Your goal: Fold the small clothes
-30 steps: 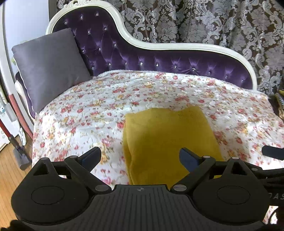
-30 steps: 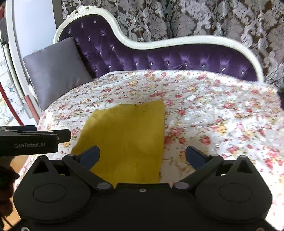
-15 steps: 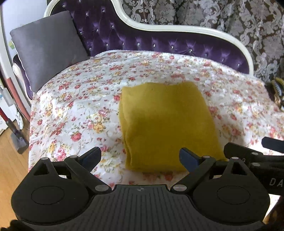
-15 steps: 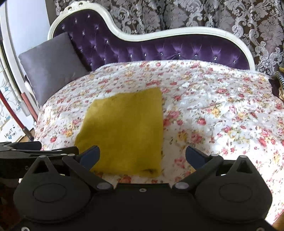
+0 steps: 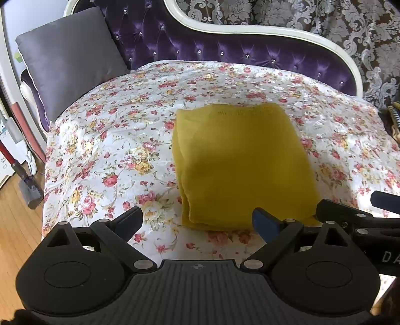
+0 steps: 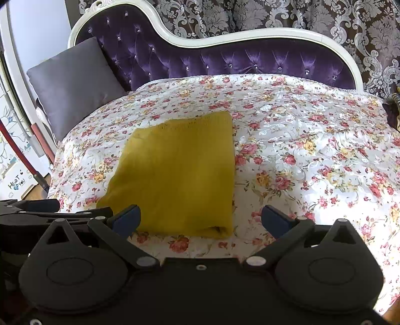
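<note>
A mustard-yellow knit garment (image 5: 240,165) lies folded into a flat rectangle on the floral bedspread (image 5: 120,140); it also shows in the right wrist view (image 6: 180,172). My left gripper (image 5: 197,221) is open and empty, held just short of the garment's near edge. My right gripper (image 6: 200,220) is open and empty, just short of the garment's near right corner. The right gripper's body shows at the right edge of the left wrist view (image 5: 355,220).
The spread covers a purple tufted chaise with a white frame (image 6: 250,35). A grey cushion (image 5: 67,57) leans at its left end. A patterned curtain (image 6: 275,15) hangs behind. Wooden floor and a vacuum handle (image 5: 17,170) are at the left.
Both grippers have drawn back toward me and away from the garment, so the whole folded rectangle now shows in front of the fingertips. Both stay open.
</note>
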